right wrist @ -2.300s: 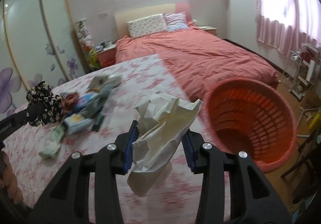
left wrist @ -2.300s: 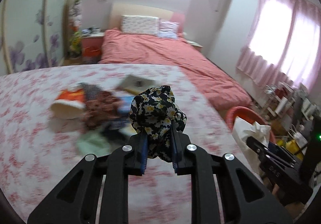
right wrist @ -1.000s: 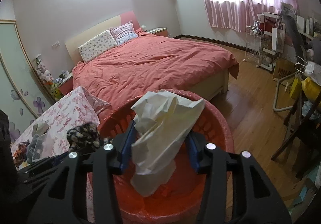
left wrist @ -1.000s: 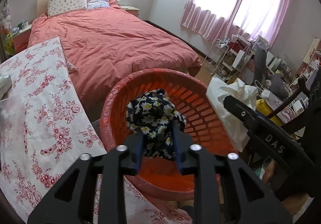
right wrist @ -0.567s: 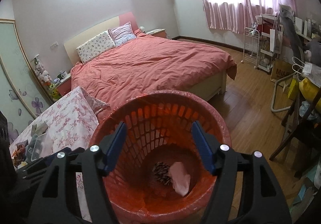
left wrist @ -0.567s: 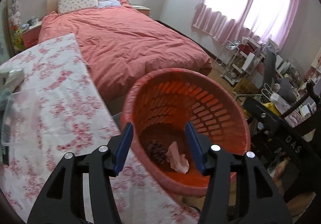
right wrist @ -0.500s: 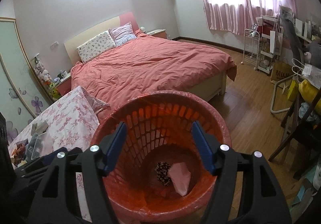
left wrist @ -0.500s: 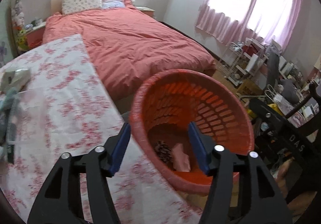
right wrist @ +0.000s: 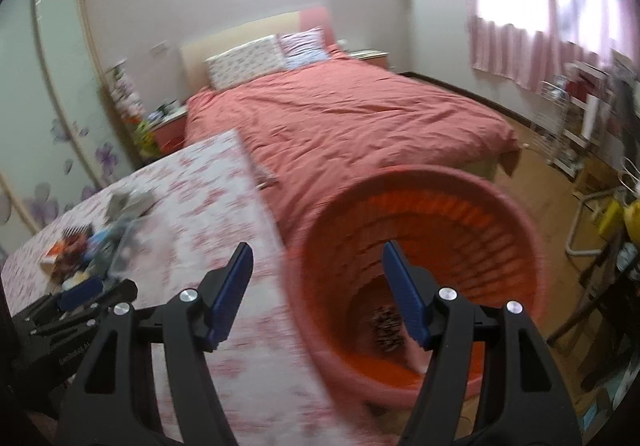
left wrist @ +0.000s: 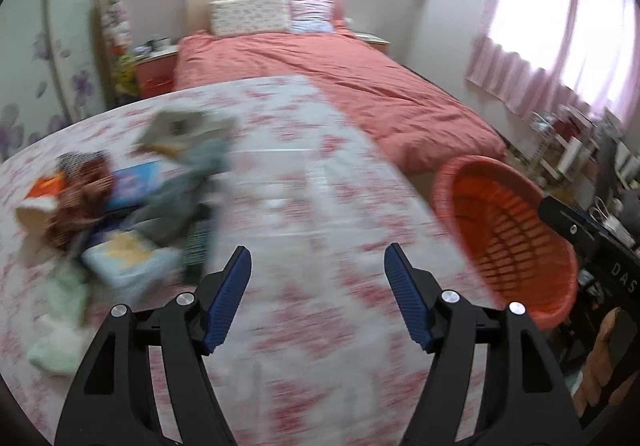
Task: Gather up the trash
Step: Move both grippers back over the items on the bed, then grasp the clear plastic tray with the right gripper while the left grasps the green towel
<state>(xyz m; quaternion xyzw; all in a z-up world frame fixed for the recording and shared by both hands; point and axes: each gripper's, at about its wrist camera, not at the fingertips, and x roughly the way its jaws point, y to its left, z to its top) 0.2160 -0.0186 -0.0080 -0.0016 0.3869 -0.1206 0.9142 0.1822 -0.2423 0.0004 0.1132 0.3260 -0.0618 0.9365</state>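
Covering the near surface was a white cloth printed with red flowers (left wrist: 320, 206), its far edge meeting a bed with a salmon-pink cover (right wrist: 340, 118); two patterned pillows (left wrist: 272, 14) lay against a pale headboard. A wardrobe with frosted doors bearing purple flower motifs (right wrist: 48, 106) filled the left wall, and pink curtains (left wrist: 540, 58) hung at a bright window on the right. A wooden floor (right wrist: 560, 182) and a cluttered wire rack showed beyond the bed.

The left gripper (left wrist: 318, 294) hung over the cloth with its blue-padded fingers (left wrist: 228, 298) spread and nothing between them; its jaws had just been opening. The right gripper (right wrist: 318, 294) had its fingers likewise spread and empty, its jaws also having just opened; it pointed across the rim of the orange slatted basket (right wrist: 440, 206), which stood on the floor just beside the cloth's right edge.

A pile of remaining trash (left wrist: 120, 214) lay on the left part of the cloth, well apart from the basket; motion blur left its items indistinct, though a blue packet and crumpled wrappers could perhaps be made out. At the basket's bottom lay a dark patterned piece (right wrist: 386, 326).

White letters reading "DAS" were legible on the right gripper's body in the left wrist view; small print on the left gripper in the right wrist view was too blurred to read.
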